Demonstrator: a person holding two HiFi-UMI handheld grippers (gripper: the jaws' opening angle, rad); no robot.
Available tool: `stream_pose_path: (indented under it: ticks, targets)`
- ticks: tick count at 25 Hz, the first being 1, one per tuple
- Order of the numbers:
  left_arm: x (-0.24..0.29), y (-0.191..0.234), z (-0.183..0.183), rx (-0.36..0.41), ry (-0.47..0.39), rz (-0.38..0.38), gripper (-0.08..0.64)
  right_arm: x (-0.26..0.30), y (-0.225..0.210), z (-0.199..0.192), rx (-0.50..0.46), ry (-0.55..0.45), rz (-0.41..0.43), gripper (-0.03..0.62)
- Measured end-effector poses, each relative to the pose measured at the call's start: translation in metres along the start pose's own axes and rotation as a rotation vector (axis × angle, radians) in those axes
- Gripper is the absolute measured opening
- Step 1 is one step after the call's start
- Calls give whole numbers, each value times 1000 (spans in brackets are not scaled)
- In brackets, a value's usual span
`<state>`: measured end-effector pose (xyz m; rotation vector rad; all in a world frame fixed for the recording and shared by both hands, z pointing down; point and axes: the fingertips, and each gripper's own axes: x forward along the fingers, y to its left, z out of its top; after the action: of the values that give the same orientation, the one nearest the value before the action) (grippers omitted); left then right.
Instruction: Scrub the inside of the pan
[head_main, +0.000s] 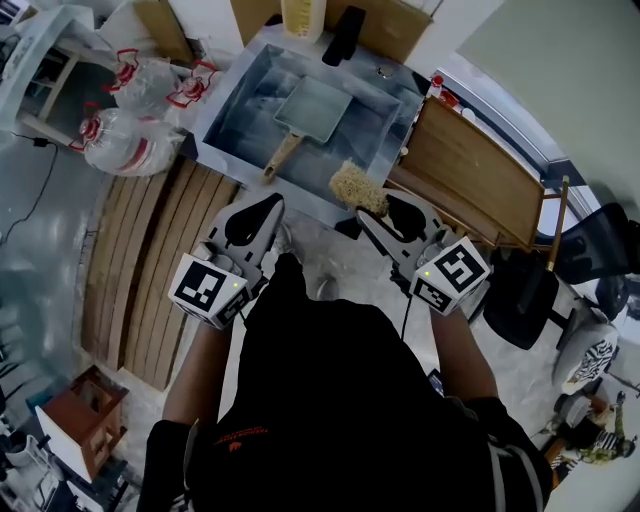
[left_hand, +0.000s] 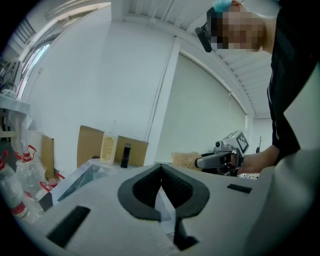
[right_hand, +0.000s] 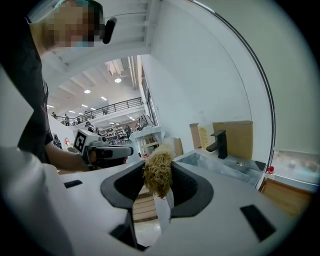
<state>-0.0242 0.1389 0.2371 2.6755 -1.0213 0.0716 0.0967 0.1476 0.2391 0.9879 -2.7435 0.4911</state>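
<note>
The pan (head_main: 313, 108) lies flat in the sink (head_main: 238, 92) — its long axis runs diagonally, with the handle (head_main: 282, 155) pointing near-left. The right gripper (head_main: 378, 207) clamps a straw-coloured scrubber (head_main: 357, 186) by the sink's near edge. The left gripper (head_main: 268, 205) — jaws together, empty — hovers to its left.

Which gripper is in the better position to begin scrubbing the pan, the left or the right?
Right. The right gripper holds the straw-coloured scrubber at the near edge of the sink, where the pan lies. The left gripper is shut on nothing.
</note>
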Motion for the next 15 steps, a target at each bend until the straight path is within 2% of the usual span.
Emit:
stream_pose_path:
  ticks: [15]
  targets:
    - [55,127,11,-50,97,-103,17,109,-68,21,50,72,-108,150]
